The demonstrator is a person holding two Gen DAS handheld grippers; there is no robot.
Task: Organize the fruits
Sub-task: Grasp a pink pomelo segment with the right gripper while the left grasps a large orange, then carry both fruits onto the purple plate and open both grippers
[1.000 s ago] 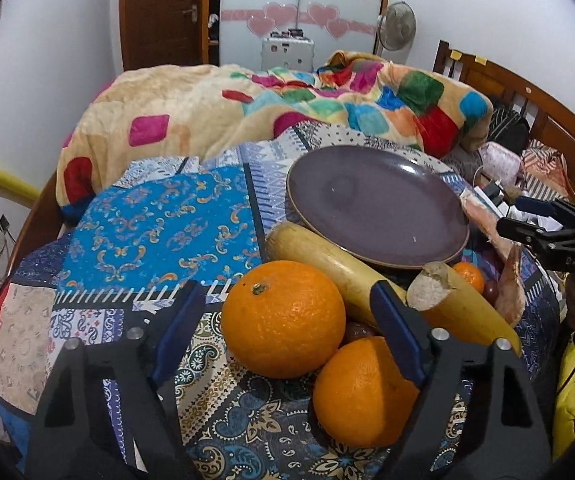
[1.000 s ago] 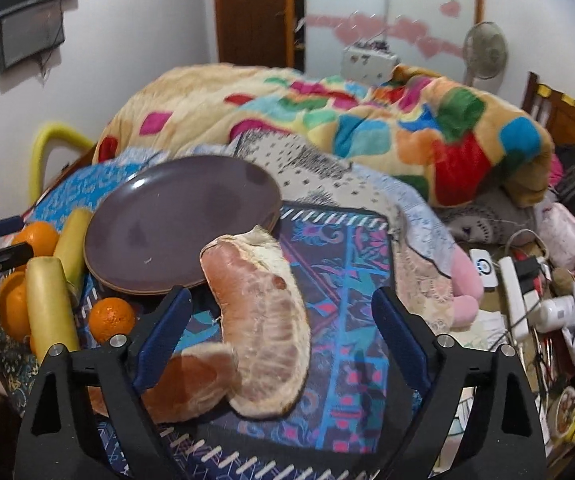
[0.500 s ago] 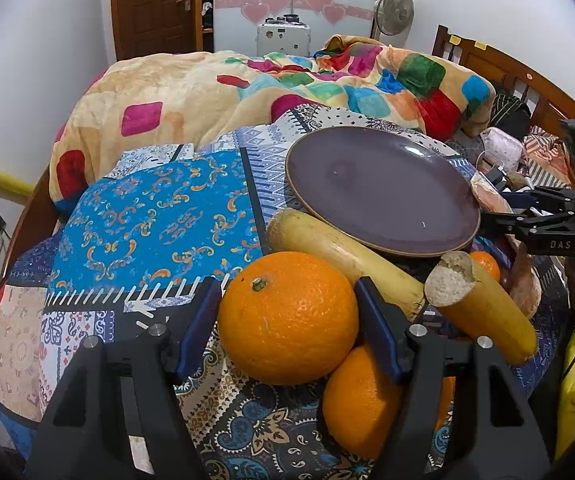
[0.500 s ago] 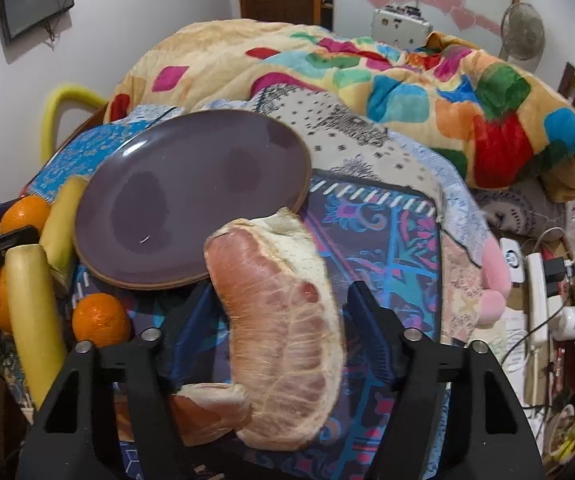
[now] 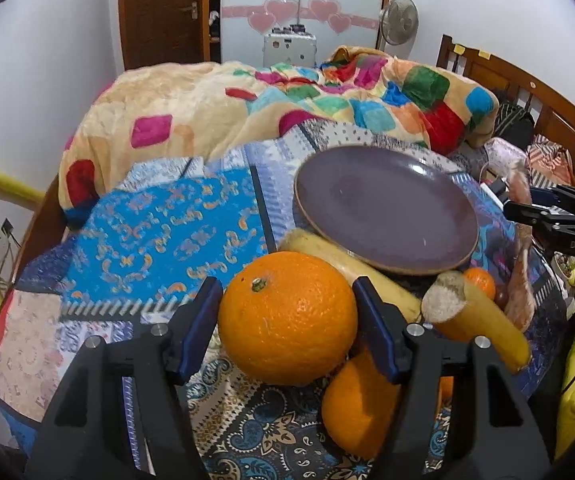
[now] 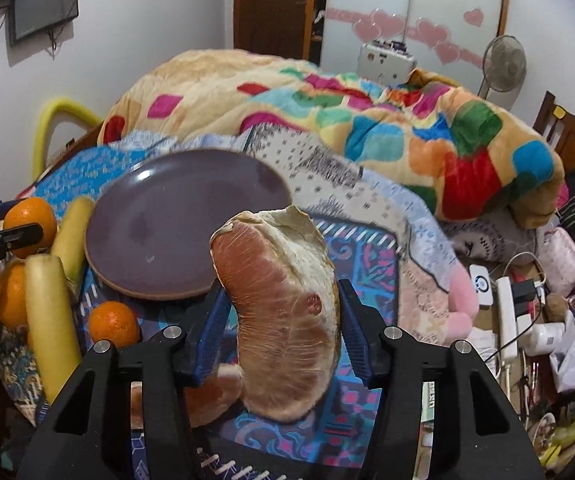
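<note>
Orange (image 5: pixel 287 318) clamped in left hand-held gripper (image 5: pixel 287 320) — pomelo segment (image 6: pixel 283 312) between right's (image 6: pixel 281 320) closing jaws.

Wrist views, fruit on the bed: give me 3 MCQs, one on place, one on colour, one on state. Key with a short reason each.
1. Where does the small orange lie?
A. on the plate
B. on the patterned cover, in front of the plate's near rim
C. on the colourful blanket

2. What colour is the plate?
A. white
B. green
C. dull purple

3. What is on the plate?
A. nothing
B. a banana
C. a pomelo segment

Key:
1 B: it sits on the cover below the plate's rim, beside a banana.
2 C: purple face with a tan rim in both views.
3 A: its face is bare; the left gripper has the large orange between its pads, and the right gripper is closing on the pomelo segment, which is already pinched between its pads.
</note>
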